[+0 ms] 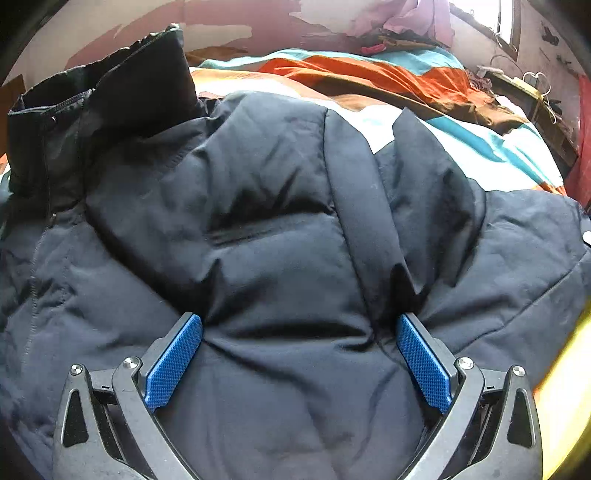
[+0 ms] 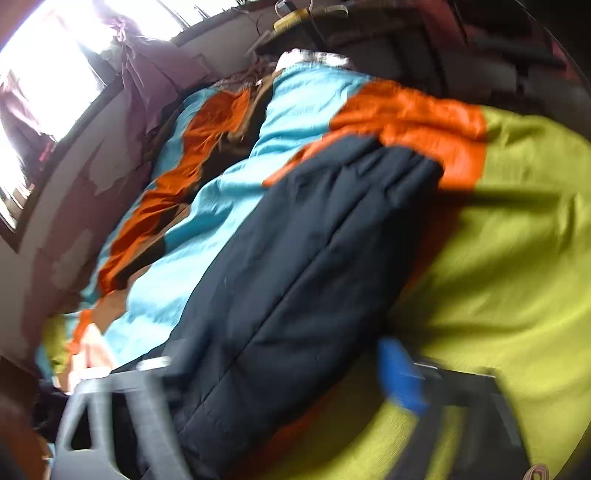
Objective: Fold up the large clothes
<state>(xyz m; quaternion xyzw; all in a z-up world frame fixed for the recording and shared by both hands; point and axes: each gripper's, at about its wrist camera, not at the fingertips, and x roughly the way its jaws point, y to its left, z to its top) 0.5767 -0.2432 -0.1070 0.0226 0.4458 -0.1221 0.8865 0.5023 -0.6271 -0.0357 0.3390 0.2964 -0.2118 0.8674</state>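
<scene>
A big dark puffy jacket (image 1: 280,229) lies spread out on a bed with a bright striped blanket (image 1: 461,147). The blanket is the landmark: it has blue, orange, white and green blocks, and the jacket covers its near part.

The left tool (image 1: 299,332) is spread wide, and its blue pads (image 1: 173,365) push down into the soft cloth on both sides of a puffy fold. They do not pinch it. The jacket's black collar (image 1: 110,107) stands up at the far left edge of the blanket. A folded flap (image 1: 354,206) runs up the middle of the jacket. Past the jacket's far edge the blanket lies open and free, up to a pile of clothes (image 1: 406,22) by the wall.

The right view is blurry. A long dark sleeve (image 2: 295,266) lies across the blanket, and its far end meets the orange block. The right tool (image 2: 280,373) has the sleeve between its sides; I cannot tell if it pinches. Open green blanket lies to the sleeve's right.
</scene>
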